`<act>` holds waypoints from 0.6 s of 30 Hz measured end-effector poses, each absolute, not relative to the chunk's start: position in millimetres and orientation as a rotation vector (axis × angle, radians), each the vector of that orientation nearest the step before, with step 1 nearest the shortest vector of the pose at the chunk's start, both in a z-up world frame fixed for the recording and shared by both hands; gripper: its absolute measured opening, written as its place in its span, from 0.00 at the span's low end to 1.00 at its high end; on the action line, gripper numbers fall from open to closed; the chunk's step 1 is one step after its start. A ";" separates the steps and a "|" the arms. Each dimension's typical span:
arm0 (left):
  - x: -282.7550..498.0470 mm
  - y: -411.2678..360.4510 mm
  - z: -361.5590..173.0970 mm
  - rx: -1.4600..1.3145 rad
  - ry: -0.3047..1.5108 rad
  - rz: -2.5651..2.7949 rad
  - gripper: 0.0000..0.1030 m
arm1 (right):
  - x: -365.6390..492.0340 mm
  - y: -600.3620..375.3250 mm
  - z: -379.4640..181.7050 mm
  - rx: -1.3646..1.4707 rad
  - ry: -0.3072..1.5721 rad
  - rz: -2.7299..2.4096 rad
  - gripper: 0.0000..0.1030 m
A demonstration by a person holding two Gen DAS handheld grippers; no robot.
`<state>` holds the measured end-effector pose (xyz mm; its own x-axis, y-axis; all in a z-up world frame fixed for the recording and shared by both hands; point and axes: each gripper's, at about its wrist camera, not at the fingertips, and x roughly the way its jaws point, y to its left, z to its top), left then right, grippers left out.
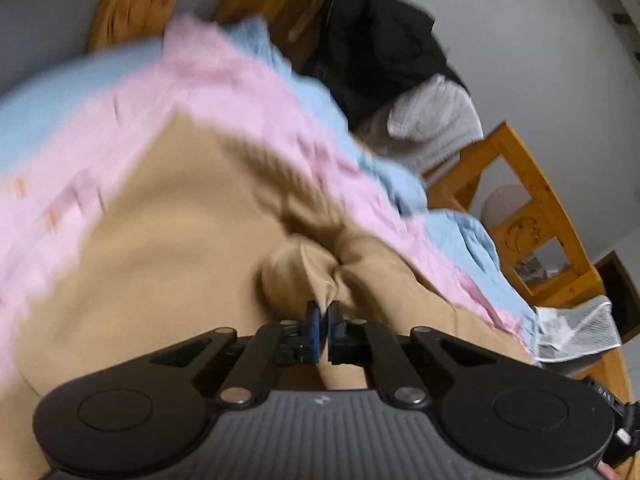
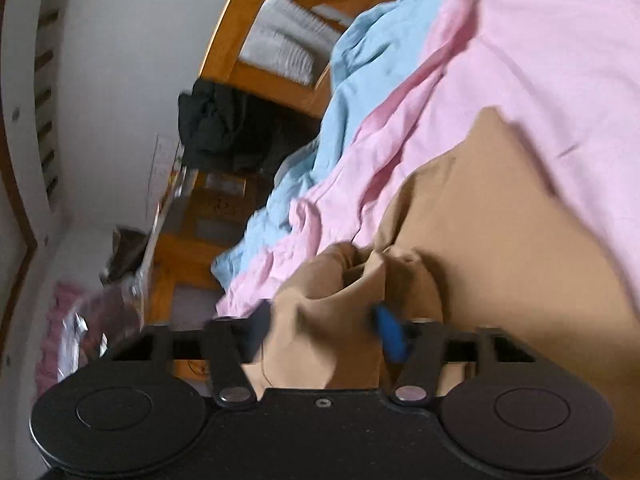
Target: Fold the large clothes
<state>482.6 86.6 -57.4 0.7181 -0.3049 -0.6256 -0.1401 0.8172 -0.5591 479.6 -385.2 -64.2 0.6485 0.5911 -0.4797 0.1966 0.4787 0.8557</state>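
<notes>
We are in a bedroom of a home: a pink sheet (image 2: 540,60) and a light blue blanket (image 2: 360,64) cover a bed with a pine wooden frame (image 1: 536,200) (at three o'clock in the left wrist view), dark clothes (image 1: 384,48) heaped at one o'clock against white walls (image 1: 540,40).

Left gripper (image 1: 323,312): black linkage arms on silver pivot pins, two round black discs, a ribbed grey housing with a small pale mark, blue-edged pads. Right gripper (image 2: 320,320): same black arms and discs — smooth black housing, one screw, blue pad.
</notes>
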 end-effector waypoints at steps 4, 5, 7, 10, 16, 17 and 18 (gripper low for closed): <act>488.2 98.5 -50.4 -0.552 0.723 -0.065 0.01 | 488.2 -349.4 -50.5 0.955 0.813 0.358 0.10; 488.4 97.3 -52.0 -0.516 0.718 -0.057 0.01 | 489.2 -341.1 -42.2 0.907 0.772 0.399 0.09; 486.9 95.4 -61.6 -0.481 0.729 -0.046 0.01 | 487.0 -329.3 -25.1 0.777 0.711 0.481 0.09; 480.2 101.2 -80.6 -0.534 0.772 -0.060 0.01 | 480.6 -332.3 -26.6 0.658 0.745 0.490 0.09; 475.1 102.3 -81.1 -0.508 0.790 -0.106 0.01 | 448.0 -384.7 -73.2 0.891 0.847 0.416 0.48; 475.5 103.4 -80.8 -0.509 0.793 -0.106 0.01 | 443.0 -392.3 -78.9 0.945 0.851 0.407 0.52; 476.6 103.2 -80.8 -0.507 0.798 -0.105 0.01 | 440.9 -399.7 -83.9 0.989 0.861 0.390 0.56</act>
<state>476.6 103.2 -80.8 0.6999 -0.2772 -0.6582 -0.0977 0.8758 -0.4727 440.9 -399.7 -83.9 0.6187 0.6428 -0.4517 0.0843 0.5173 0.8516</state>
